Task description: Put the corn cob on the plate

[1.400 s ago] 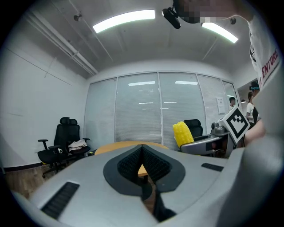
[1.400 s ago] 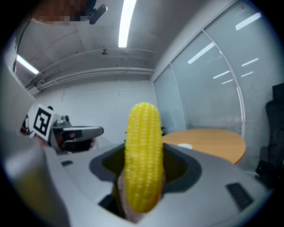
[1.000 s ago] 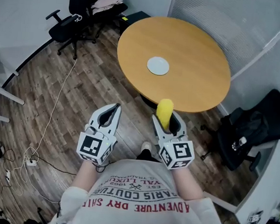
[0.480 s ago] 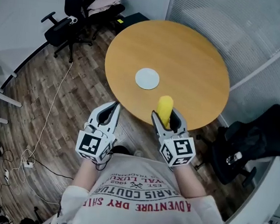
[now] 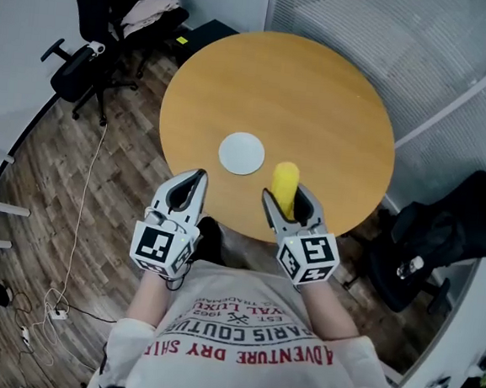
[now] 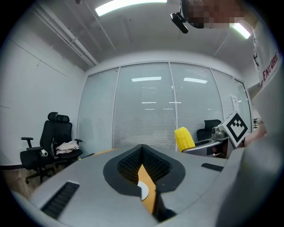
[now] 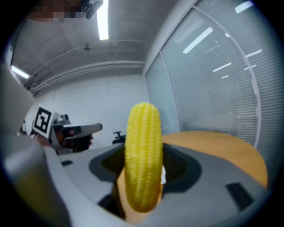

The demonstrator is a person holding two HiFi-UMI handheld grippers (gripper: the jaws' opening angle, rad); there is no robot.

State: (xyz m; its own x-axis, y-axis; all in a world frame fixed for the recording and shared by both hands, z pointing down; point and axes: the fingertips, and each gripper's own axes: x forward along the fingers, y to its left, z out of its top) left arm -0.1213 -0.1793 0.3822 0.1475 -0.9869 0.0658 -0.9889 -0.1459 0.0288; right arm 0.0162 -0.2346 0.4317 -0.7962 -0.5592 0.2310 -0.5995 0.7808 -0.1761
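Pale T-shirt (image 5: 238,349), red print, probably short-sleeved, grey left hand-held gripper (image 5: 196,181), right hand-held gripper (image 5: 287,198), marker cubes (image 5: 155,249)

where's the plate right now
In the head view the plate lies on the round wooden table near its front edge, just left of the corn cob held in the right gripper.

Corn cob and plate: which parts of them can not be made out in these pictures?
- Corn cob, lower end: in the right gripper view it is hidden between the jaws of the right gripper, and in the head view too.
- Plate: the left gripper view shows only a white sliver; the body of the left gripper hides the rest.
- Plate's rim height: too small to tell in the head view.
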